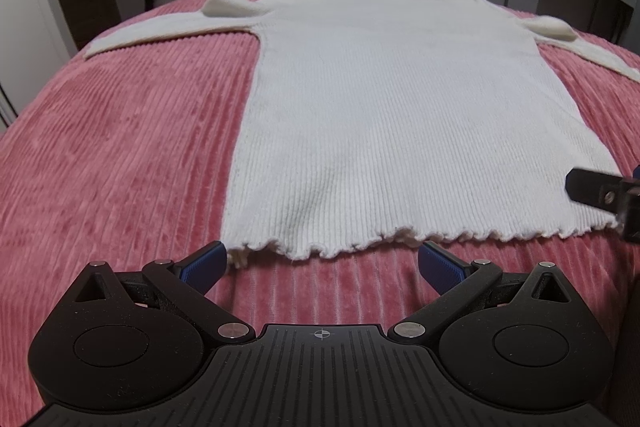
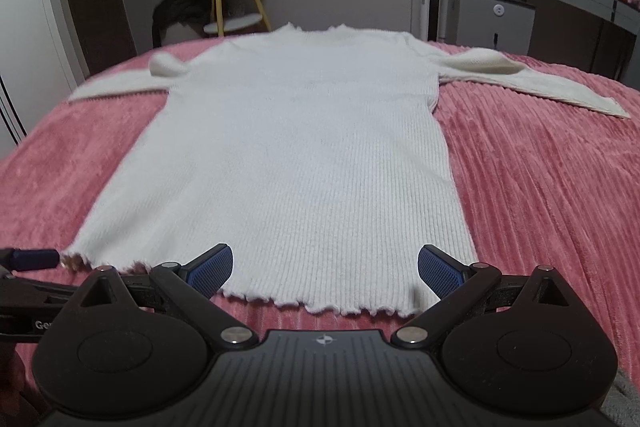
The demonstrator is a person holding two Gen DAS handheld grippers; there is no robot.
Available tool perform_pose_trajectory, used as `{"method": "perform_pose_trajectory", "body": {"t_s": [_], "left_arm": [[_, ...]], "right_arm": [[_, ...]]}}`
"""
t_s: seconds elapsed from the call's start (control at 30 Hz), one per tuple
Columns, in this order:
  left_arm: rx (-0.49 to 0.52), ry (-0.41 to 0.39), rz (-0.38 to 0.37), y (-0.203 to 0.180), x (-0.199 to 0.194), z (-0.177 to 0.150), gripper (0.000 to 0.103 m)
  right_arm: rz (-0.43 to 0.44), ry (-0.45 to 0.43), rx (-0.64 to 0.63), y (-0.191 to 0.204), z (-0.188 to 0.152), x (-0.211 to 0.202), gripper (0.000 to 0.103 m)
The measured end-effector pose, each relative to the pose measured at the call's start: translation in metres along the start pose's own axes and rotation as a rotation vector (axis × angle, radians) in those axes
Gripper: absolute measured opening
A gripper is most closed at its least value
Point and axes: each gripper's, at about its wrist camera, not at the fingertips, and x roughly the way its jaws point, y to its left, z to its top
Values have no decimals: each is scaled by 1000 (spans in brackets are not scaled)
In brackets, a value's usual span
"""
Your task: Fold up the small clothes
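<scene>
Sweater (image 1: 392, 115) soft, limp ribbed knit, flat on bed (image 1: 120, 147); both tools, left tool (image 1: 322, 263) and right tool (image 2: 325, 269), spread empty; grab frilled hem (image 2: 320, 303) just ahead.

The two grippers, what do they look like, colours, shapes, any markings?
Both match. The left gripper and right gripper have matt black bodies with two round lobes, a ribbed centre plate bearing a small white crosshair mark, and silver pivot pins. Angled black link arms carry jaws faced with blue textured pads. No cables or sleeves show. Partial white lettering appears on the left gripper's side.
</scene>
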Motion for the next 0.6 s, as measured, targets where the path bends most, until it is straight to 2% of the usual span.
{"method": "perform_pose_trajectory", "body": {"t_s": [0.17,0.23,0.3,0.37,0.5,0.57,0.6], "left_arm": [[-2,-52,34,0,-9,3,103],[9,-64,55,-2,-11,3,103],[24,-58,78,-4,-10,5,103],[47,-45,99,-6,-6,8,103],[74,-14,102,-11,4,20,103],[74,-28,99,-14,10,29,103],[66,-33,102,-16,14,36,103]], "right_arm": [[157,-38,88,-27,17,-8,99],[241,-30,190,-54,29,-8,99],[314,-59,331,-92,40,-6,99],[299,-94,475,-139,52,0,99],[163,-204,693,-247,71,19,99],[87,-244,778,-298,78,34,97],[63,-260,827,-323,80,42,90]]}}
